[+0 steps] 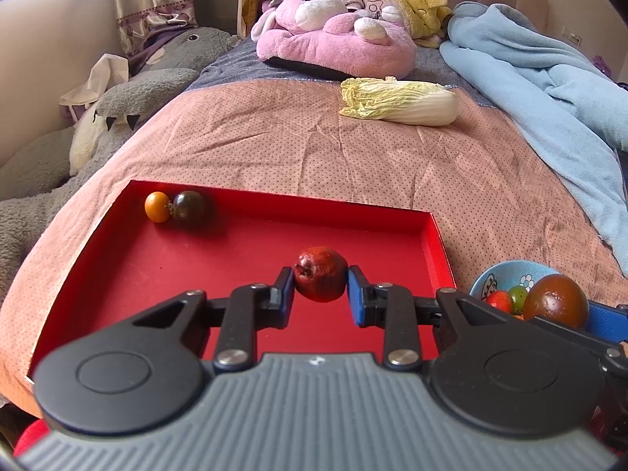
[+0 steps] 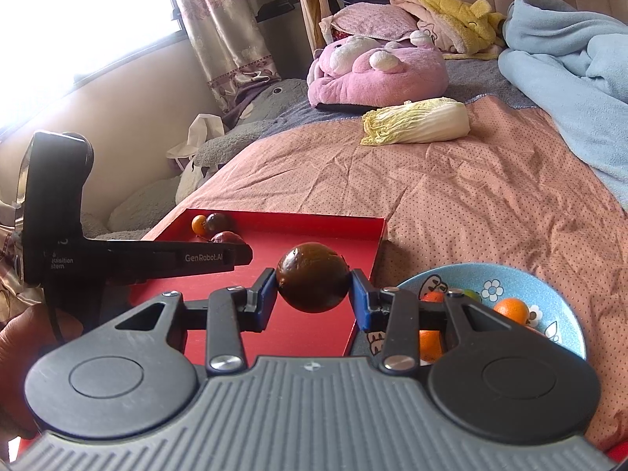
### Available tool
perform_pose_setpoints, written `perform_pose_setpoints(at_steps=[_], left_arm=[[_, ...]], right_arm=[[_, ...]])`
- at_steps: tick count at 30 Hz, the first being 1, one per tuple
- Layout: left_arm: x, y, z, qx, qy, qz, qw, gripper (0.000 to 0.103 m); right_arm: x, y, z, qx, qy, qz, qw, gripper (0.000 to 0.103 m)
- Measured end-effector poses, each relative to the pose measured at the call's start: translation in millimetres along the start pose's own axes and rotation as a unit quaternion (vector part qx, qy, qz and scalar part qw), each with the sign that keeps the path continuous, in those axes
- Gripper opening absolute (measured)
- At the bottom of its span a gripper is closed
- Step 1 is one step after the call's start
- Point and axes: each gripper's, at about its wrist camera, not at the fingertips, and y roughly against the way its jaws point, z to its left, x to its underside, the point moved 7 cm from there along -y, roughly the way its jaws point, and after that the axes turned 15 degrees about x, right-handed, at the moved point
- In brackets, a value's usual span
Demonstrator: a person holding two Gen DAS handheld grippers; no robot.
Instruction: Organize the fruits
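Over the red tray point(image 1: 117, 274), which lies on a pink dotted bedspread point(image 1: 314, 149), the left gripper point(image 1: 321, 280) pinches a wrinkled dark red fruit point(image 1: 320, 273) between its two blue pads; both pads press on the fruit's sides and it hangs clear of the tray floor. At the far left corner of the tray sit a small orange tomato point(image 1: 157, 207) and a dark tomato point(image 1: 190, 208), touching each other.

Just beside it, the right gripper point(image 2: 313, 284) clamps a larger dark brown round fruit point(image 2: 312, 276), its pads tight on either side, near the tray's right wall. In the left wrist view this same brown fruit shows at the right edge, in front of a blue patterned bowl point(image 1: 506, 272). The bowl stands on the bedspread just to the right of the tray and holds a red tomato point(image 1: 499, 300), a green one point(image 1: 517, 297) and, in the right wrist view, two orange fruits point(image 2: 510, 310).

Farther up the bed a napa cabbage point(image 1: 400, 102) lies on its side, well apart from the tray. Behind it rest a pink plush toy point(image 1: 333, 35) and a light blue blanket point(image 1: 541, 90), with a grey plush toy point(image 1: 129, 94) along the left side by the wall.
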Motion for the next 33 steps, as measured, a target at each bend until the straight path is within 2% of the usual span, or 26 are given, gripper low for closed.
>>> perform_pose_setpoints(at_steps=[16,33], left_arm=[[0.1,-4.9,-40.0,0.022,-0.032,0.003,0.9993,0.032],[9.9,-25.9,-88.0,0.052,-0.057,0.024,0.9967,0.032]], right_arm=[[8.5,11.7,-39.2,0.025,-0.026,-0.003,0.999,0.046],[22.7,22.1,-77.0,0.049,-0.052,0.001,0.997,0.046]])
